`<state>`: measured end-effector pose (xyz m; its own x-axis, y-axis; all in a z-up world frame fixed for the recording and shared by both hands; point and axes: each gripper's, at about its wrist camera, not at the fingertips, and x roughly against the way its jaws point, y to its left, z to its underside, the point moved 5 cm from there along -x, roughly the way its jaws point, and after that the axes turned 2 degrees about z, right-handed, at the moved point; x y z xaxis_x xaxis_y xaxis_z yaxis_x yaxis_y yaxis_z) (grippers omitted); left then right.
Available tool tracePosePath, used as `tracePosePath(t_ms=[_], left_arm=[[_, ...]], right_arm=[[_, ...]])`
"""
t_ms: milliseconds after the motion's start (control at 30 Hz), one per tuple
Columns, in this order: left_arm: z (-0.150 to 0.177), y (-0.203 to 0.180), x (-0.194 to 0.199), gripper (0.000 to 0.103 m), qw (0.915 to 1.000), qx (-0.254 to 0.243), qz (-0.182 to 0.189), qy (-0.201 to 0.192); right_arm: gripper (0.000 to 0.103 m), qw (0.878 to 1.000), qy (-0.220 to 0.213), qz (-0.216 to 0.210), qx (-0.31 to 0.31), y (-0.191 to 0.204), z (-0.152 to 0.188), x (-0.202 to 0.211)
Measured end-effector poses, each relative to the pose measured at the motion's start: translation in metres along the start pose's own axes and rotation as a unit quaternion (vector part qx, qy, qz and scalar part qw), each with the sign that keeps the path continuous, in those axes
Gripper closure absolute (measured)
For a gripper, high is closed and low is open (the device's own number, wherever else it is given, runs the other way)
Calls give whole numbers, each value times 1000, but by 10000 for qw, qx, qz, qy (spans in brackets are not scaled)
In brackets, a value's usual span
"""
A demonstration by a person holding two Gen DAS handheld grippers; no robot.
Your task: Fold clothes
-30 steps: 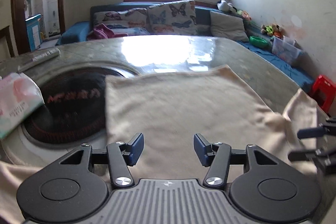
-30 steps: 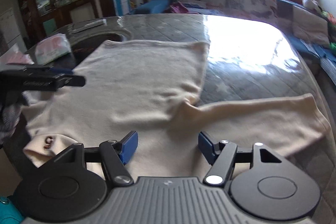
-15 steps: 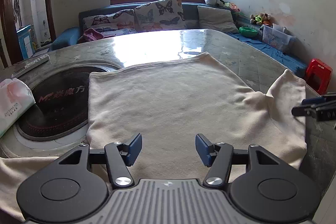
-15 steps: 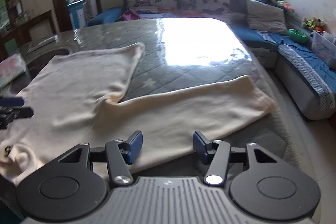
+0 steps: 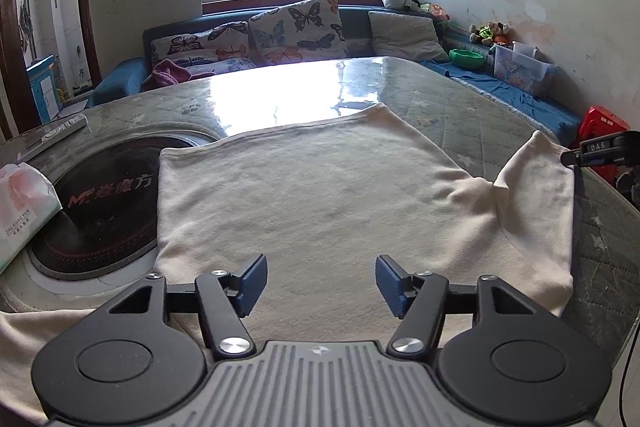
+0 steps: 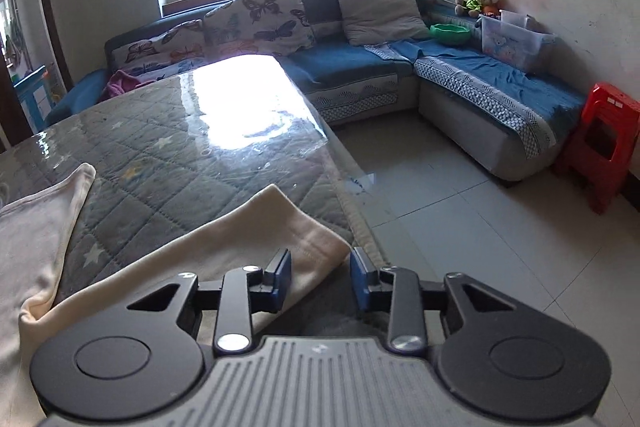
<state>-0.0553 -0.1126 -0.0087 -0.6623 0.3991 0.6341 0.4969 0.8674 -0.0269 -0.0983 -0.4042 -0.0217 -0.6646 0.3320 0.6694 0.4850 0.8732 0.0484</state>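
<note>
Cream garment (image 5: 320,203) lies spread flat on surface (image 5: 472,107), right sleeve (image 6: 224,251) reaching surface edge. Right gripper (image 6: 320,277) jaws closing around sleeve cuff, not yet pinching. Left gripper (image 5: 320,285) jaws opening, empty, above hem. Best: seat cuff deep between pads before lifting, then fold sleeve inward across body.

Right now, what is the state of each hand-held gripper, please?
Left hand-held gripper: open and opening, holding nothing, above the cream shirt.
Right hand-held gripper: closing around the sleeve end, not yet gripping.
</note>
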Motion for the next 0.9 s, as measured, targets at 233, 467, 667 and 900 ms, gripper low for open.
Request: tracePosePath(t_ms=[233, 467, 667, 900], left_arm=[[-8, -16, -3, 37, 9998, -139, 121, 8], [-13, -49, -8, 35, 9982, -445, 411, 0], [-10, -80, -15, 35, 9946, -793, 665, 50], [-2, -97, -26, 35, 9915, -1048, 751, 178]], right_arm=[[99, 9996, -268, 70, -100, -5, -1, 9], [99, 9975, -688, 65, -170, -17, -4, 37], [99, 9976, -670, -5, -189, -20, -2, 38], [99, 9972, -737, -116, -67, -11, -10, 48]])
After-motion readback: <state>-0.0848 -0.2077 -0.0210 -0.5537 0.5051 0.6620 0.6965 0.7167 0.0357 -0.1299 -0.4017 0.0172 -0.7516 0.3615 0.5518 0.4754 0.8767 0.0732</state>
